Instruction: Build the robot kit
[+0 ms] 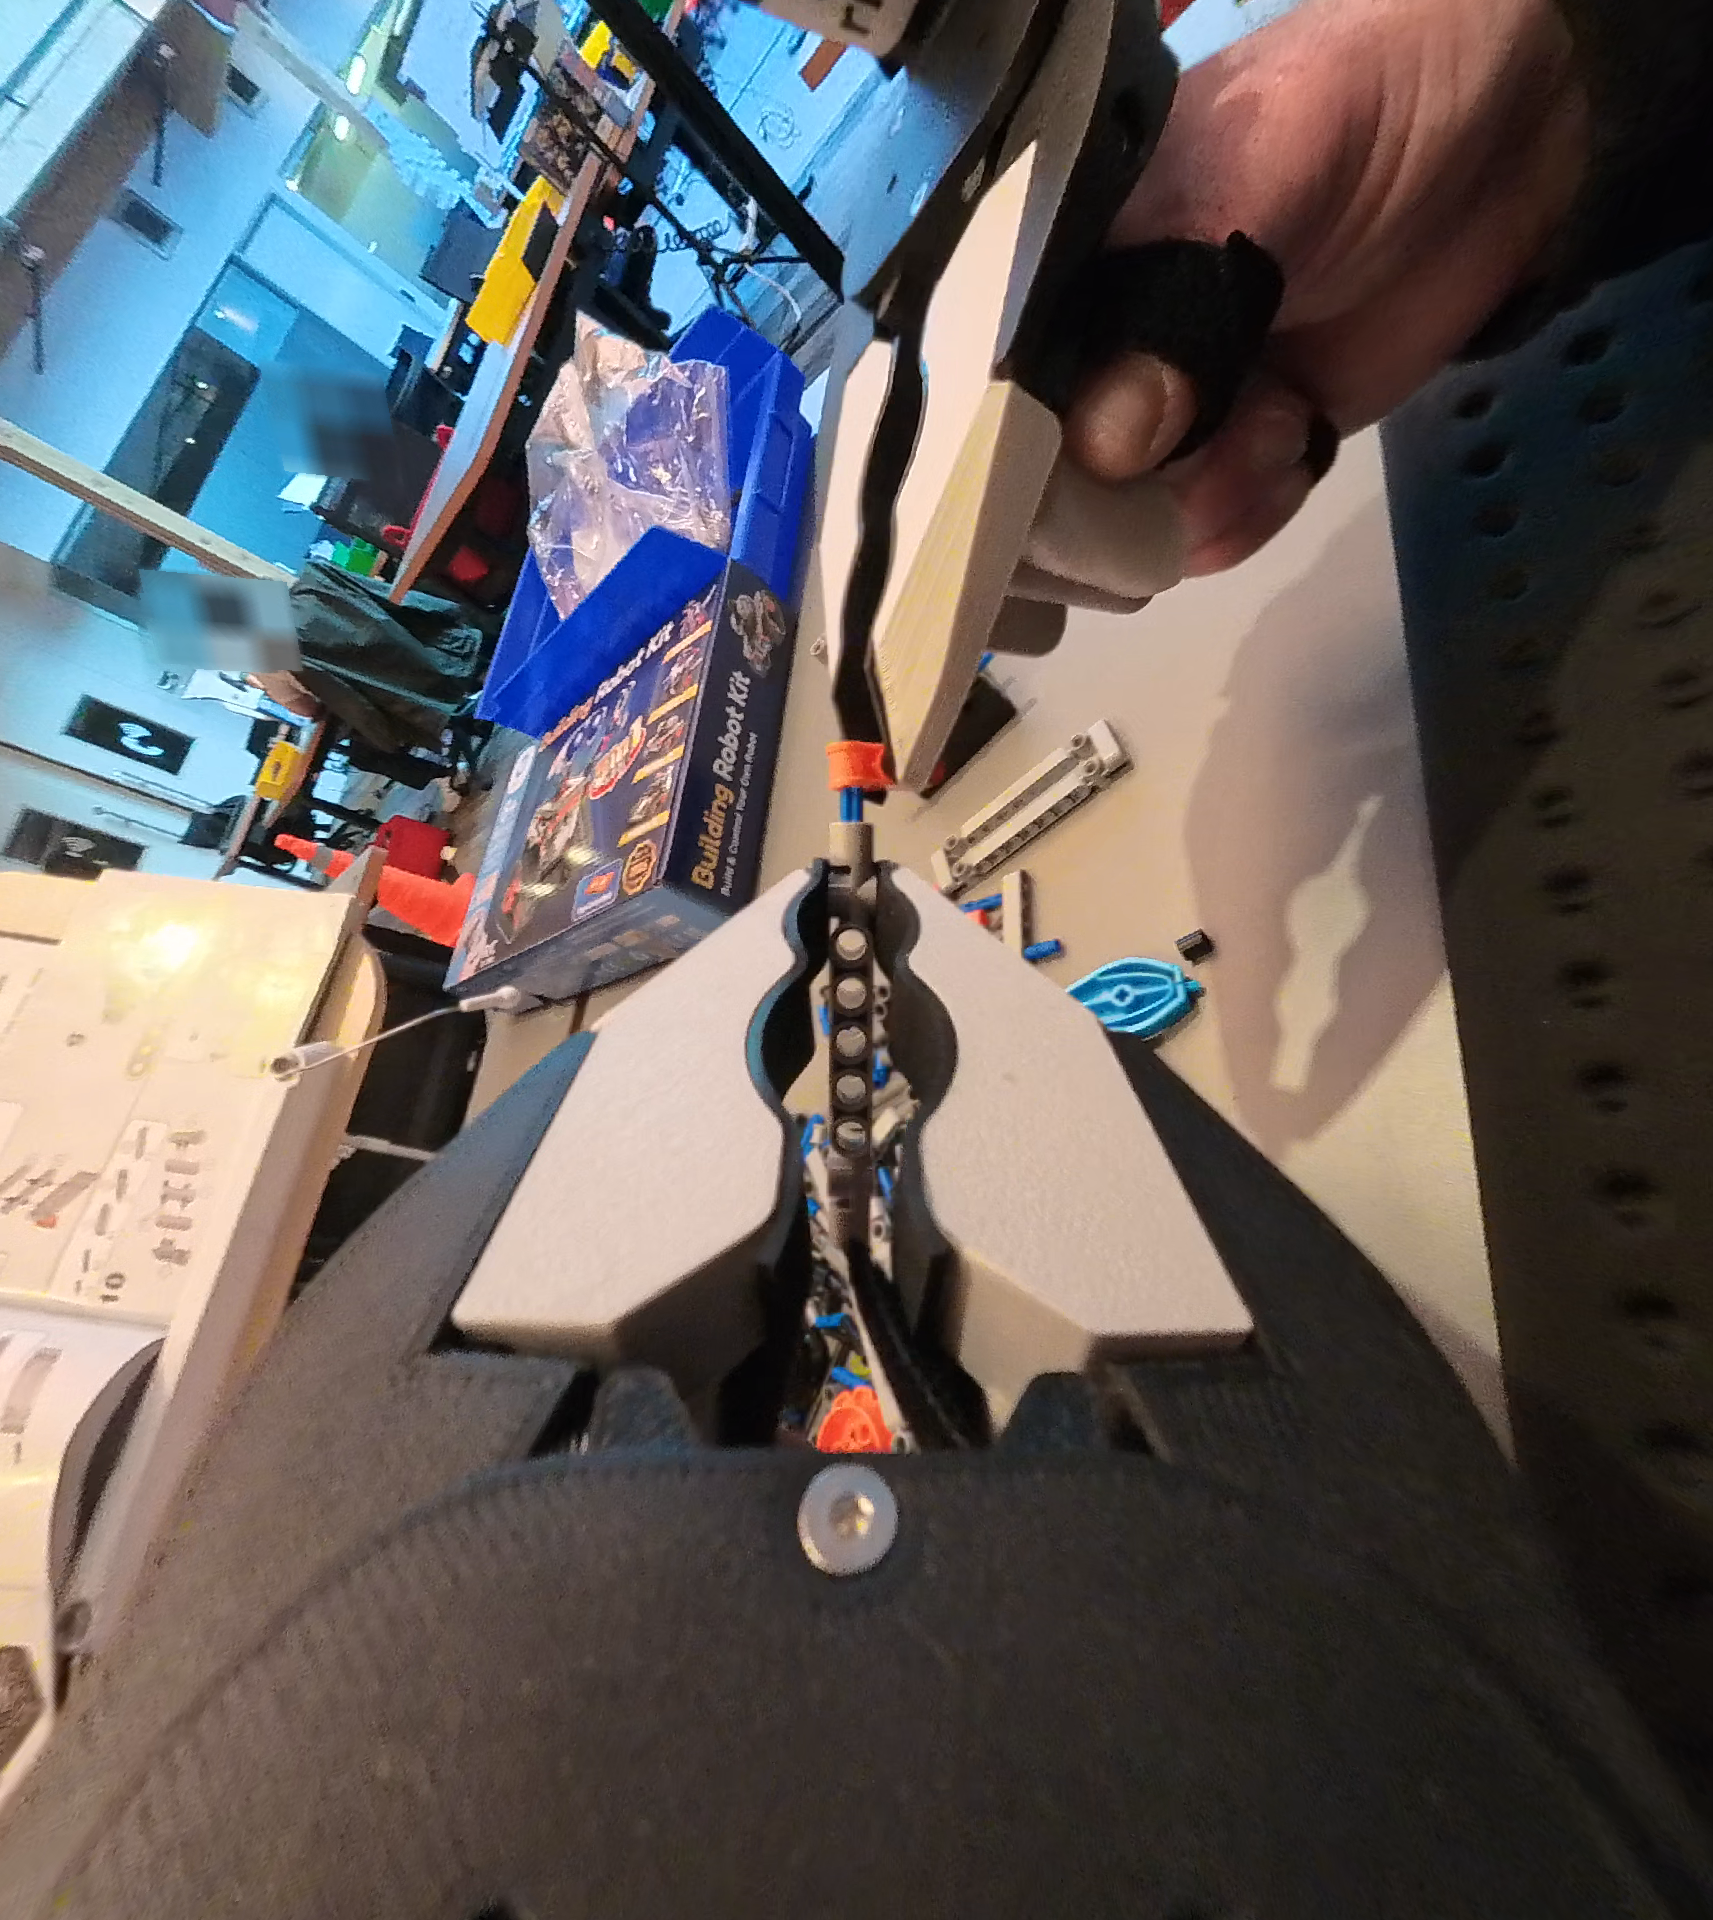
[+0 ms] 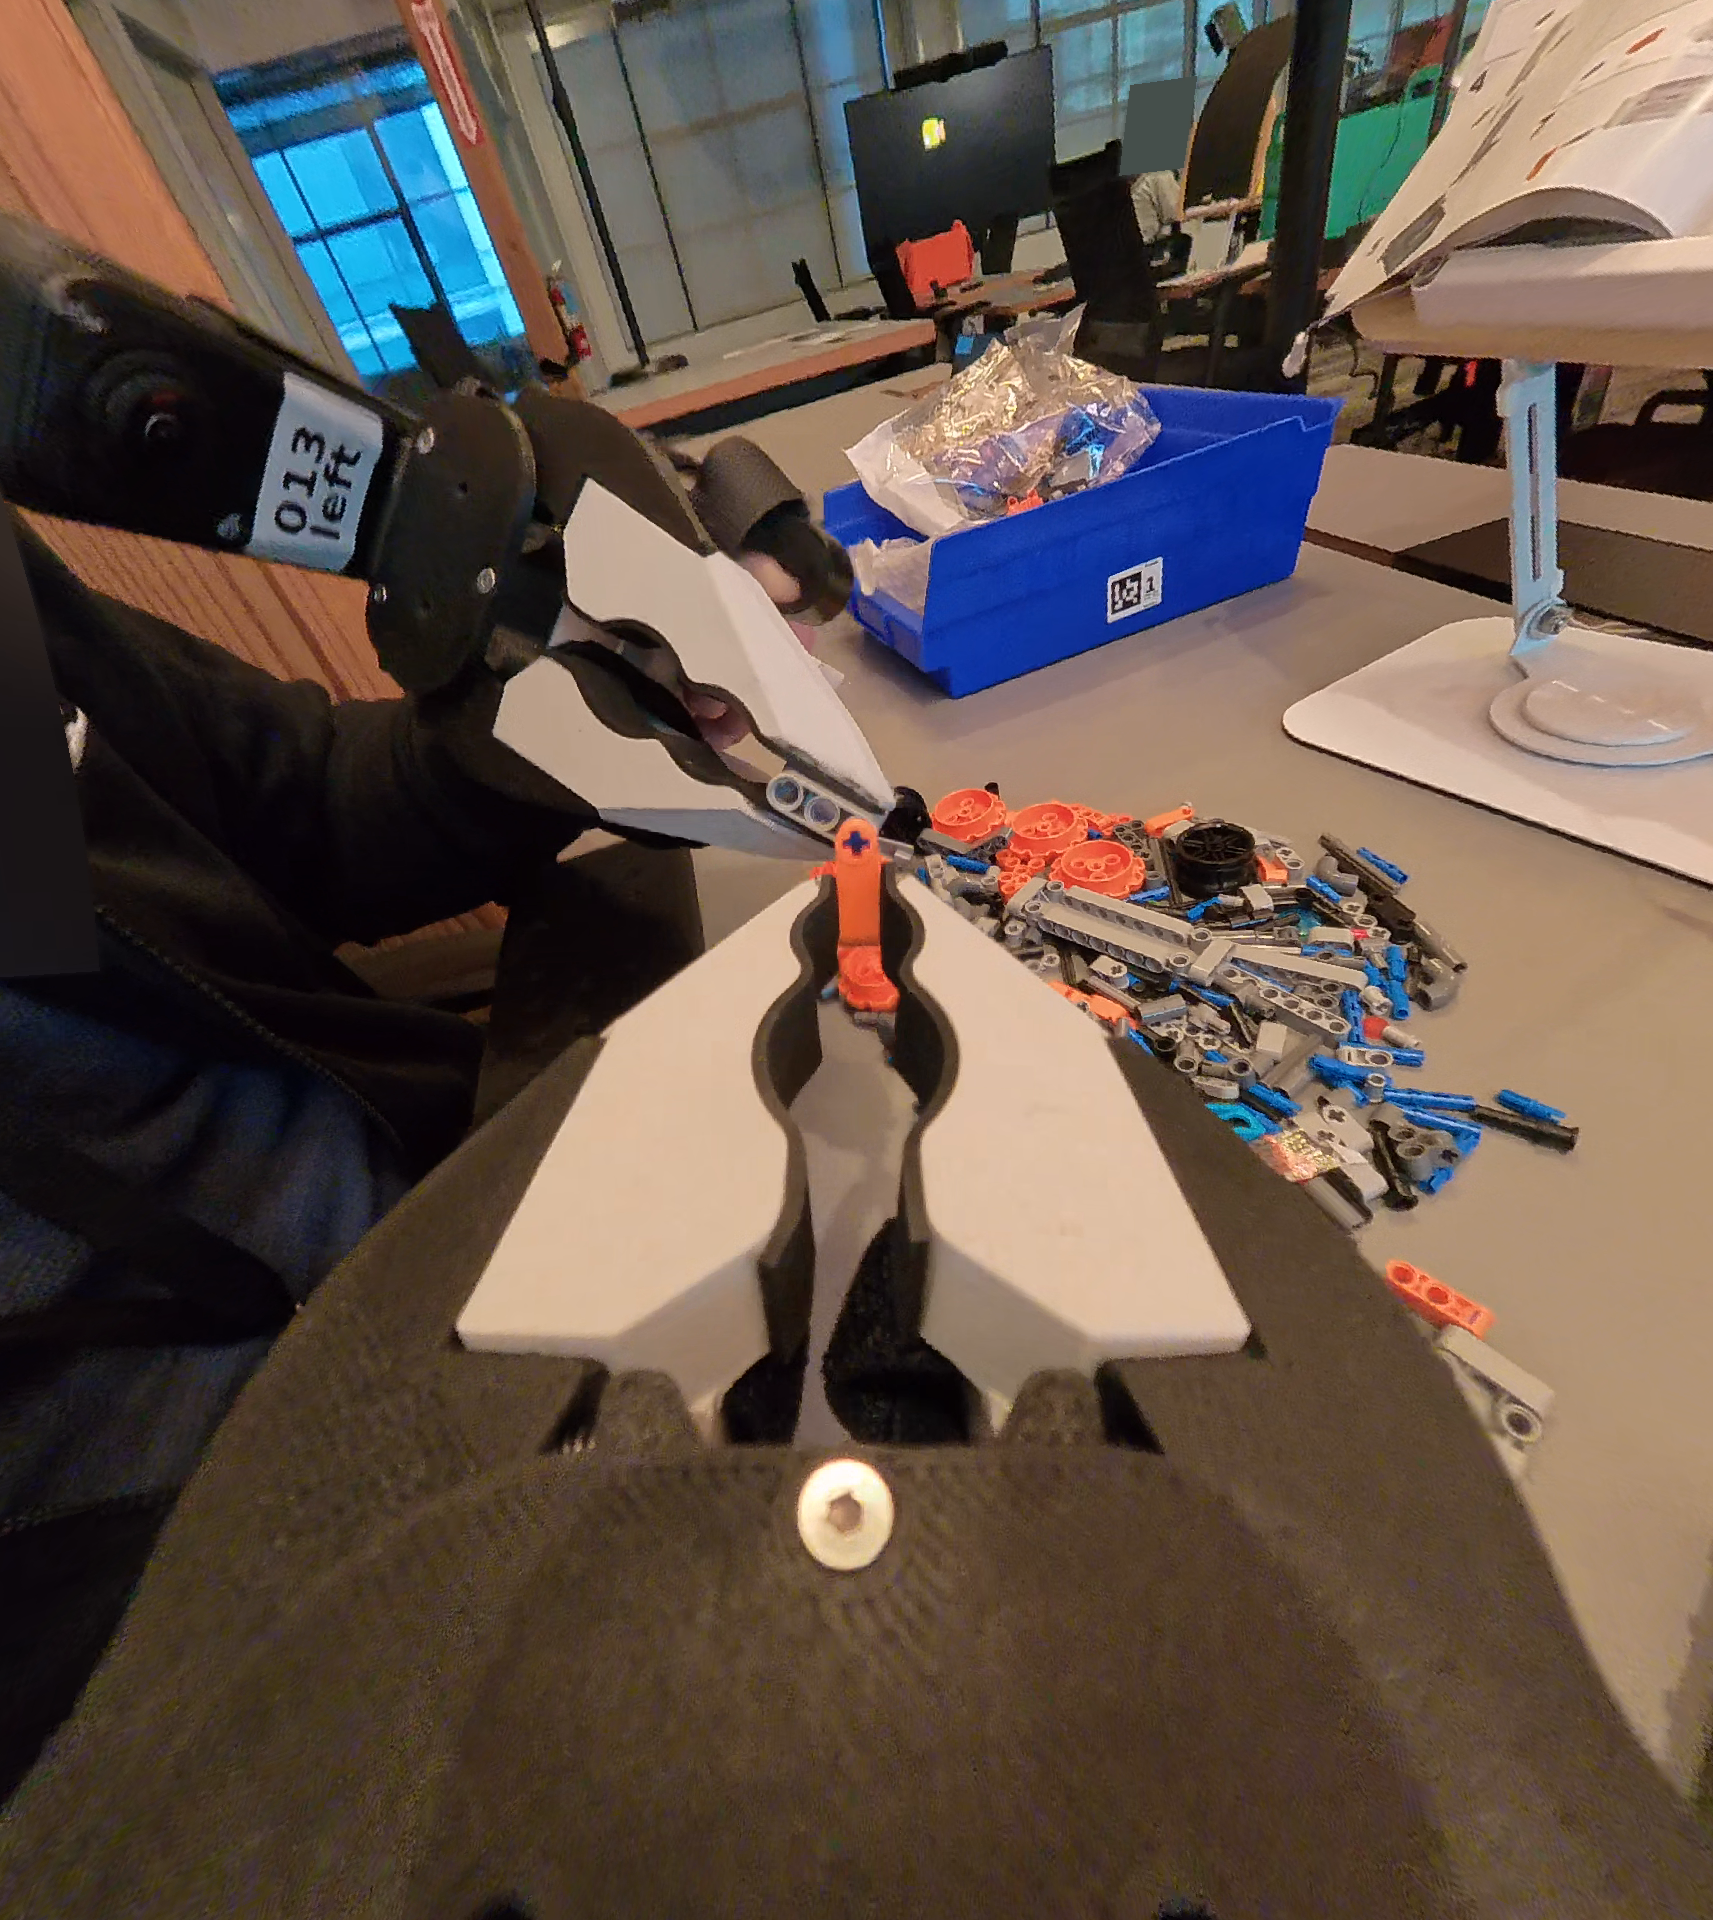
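Observation:
My left gripper (image 1: pixel 850 883) is shut on a dark grey beam with holes (image 1: pixel 850 1039), held lengthwise between the fingers. A grey connector and a blue axle (image 1: pixel 848 805) stick out past its tip into an orange piece (image 1: pixel 854 767). My right gripper (image 2: pixel 857 883) is shut on that orange piece (image 2: pixel 857 914), which has a blue cross-shaped axle end showing at its top. The two gripper tips meet above the table's near edge. The left gripper (image 2: pixel 883 810) and its beam (image 2: pixel 802 798) show in the right wrist view. The right gripper (image 1: pixel 883 774), held by a hand, shows in the left wrist view.
A pile of grey, blue, black and orange building parts (image 2: pixel 1247 956) lies on the grey table (image 2: pixel 1610 1143). Behind it stands a blue bin (image 2: pixel 1091 582) with plastic bags. A white stand (image 2: pixel 1558 707) carries an open instruction booklet. A kit box (image 1: pixel 644 810) lies beside the bin. Left and right tips are no more than a few centimetres apart.

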### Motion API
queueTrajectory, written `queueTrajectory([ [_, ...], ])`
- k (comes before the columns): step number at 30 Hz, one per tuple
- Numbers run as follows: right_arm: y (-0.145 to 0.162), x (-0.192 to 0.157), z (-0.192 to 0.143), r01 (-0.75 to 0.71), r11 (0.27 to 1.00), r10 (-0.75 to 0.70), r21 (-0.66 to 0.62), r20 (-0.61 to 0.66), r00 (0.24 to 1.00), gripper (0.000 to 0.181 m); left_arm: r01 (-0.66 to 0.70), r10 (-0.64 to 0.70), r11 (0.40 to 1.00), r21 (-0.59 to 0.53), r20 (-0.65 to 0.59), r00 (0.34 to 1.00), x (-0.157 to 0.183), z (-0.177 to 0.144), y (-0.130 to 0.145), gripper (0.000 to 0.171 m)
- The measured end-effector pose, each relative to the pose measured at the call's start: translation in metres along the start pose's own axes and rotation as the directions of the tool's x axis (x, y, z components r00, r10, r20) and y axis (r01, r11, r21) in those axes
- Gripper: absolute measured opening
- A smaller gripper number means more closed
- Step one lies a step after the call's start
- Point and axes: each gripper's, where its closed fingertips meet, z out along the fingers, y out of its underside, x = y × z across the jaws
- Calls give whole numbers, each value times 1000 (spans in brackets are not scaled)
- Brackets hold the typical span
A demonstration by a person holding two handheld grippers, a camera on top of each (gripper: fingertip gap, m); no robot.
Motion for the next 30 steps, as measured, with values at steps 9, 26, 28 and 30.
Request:
queueTrajectory([
  [9, -7, 3, -3, -109, 989, 107, 99, 21, 994, 6, -57, 60, 997, -46, 67, 996, -7, 3, -3, 5],
  [26, -8, 5, -3, -113, 985, 112, 128, 15, 994, 6, -80, 86, 994, -77, 77, 993, -9, 4, -4, 4],
  [28, -7, 5, -3, -110, 986, 109, 128, 13, 994, 6, -75, 81, 994, -77, 73, 994, -9, 4, -4, 4],
  [30, -8, 6, -3, -108, 986, 108, 127, 11, 994, 6, -77, 83, 994, -76, 75, 994, -10, 4, -4, 4],
])
